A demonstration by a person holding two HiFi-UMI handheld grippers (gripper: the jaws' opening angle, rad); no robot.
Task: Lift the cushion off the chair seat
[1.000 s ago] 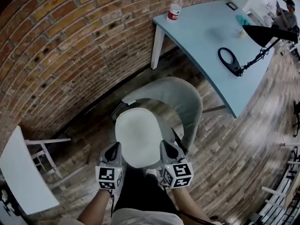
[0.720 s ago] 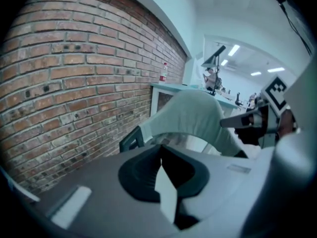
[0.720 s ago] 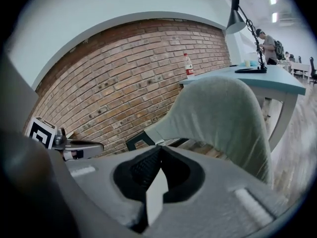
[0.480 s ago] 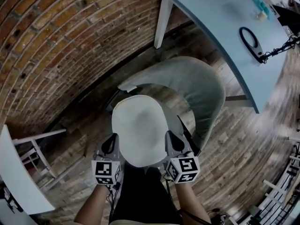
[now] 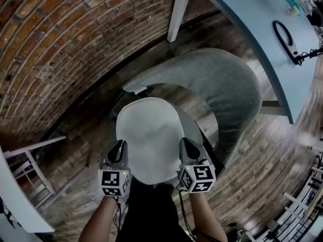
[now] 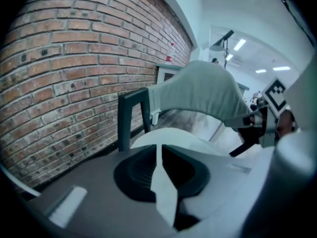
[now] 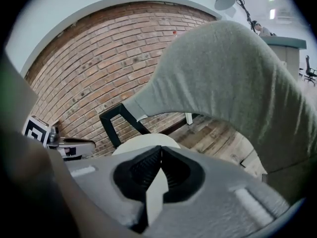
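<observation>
A round off-white cushion lies flat on the seat of a grey-green chair with a curved backrest. My left gripper hovers at the cushion's near left edge, jaws shut with nothing between them. My right gripper hangs at the near right edge, also shut and empty. In the left gripper view the cushion shows just past the closed jaws. In the right gripper view the cushion peeks over the closed jaws, with the chair back looming above.
A brick wall runs behind and left of the chair. A light blue table with a black lamp base stands to the right. White furniture legs stand at the left. Wooden floor surrounds the chair.
Both grippers have come down toward the cushion's near edge and the head view has closed in on the chair. Both jaws stayed shut.
</observation>
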